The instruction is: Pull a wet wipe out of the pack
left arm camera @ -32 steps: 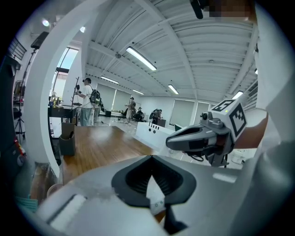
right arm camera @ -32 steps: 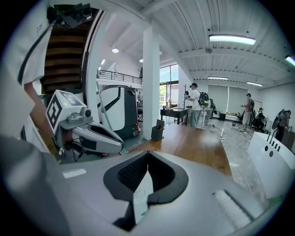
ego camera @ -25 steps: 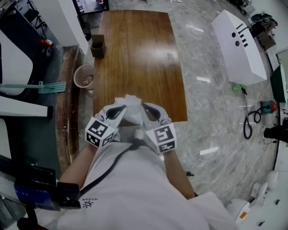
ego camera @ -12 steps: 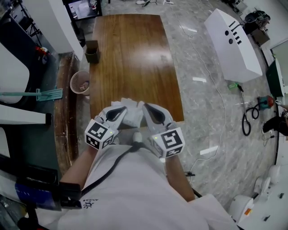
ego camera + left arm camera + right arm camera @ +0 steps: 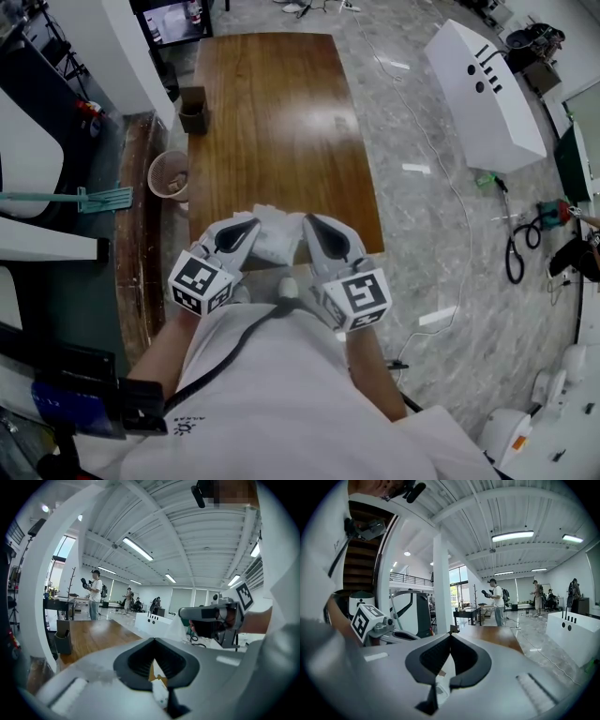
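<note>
Two claws, left gripper (image 5: 262, 224) and right gripper (image 5: 303, 220), pinch the pack (image 5: 278, 237) between their tips in the head view; left gripper view shows jaws shut on its edge, right gripper view jaws shut on the wet wipe (image 5: 446, 663), seemingly not yet free.

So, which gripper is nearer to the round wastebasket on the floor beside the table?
Left. The left gripper is over the table's near end, on the side where the wastebasket stands; the right gripper is just beyond it, farther away.
</note>
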Available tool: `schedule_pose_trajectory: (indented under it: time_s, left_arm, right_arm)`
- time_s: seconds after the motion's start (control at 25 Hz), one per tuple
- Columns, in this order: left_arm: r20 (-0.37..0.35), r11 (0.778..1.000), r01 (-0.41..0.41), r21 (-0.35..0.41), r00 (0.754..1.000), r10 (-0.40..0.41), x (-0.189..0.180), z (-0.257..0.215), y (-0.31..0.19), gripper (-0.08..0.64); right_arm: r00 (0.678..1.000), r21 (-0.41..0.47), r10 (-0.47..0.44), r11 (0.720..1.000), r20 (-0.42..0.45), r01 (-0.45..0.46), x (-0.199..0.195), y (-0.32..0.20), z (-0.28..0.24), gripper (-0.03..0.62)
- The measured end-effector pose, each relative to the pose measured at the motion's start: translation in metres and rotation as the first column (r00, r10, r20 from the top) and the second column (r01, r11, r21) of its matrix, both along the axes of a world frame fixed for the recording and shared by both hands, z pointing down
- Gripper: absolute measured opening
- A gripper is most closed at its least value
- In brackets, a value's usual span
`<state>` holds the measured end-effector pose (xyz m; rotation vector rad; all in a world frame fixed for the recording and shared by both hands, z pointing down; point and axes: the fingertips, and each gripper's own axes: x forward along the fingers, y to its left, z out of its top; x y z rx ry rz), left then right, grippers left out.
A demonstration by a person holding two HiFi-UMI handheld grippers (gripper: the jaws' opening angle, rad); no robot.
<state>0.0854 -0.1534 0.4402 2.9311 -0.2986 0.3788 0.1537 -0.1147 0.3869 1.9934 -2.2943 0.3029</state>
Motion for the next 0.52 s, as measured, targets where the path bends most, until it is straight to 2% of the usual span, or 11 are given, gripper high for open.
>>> schedule_pose_trajectory:
  time_s: [0.52]
  left_arm:
    - [0.01,0.997,0.074,-0.022,0.997,-0.074,-0.021,0.011,-0.008,0.002]
  right_arm:
    - [0.998,-0.012,-0.055,0.998,0.01,0.055,-0.015,-0.008,0.007,0.009]
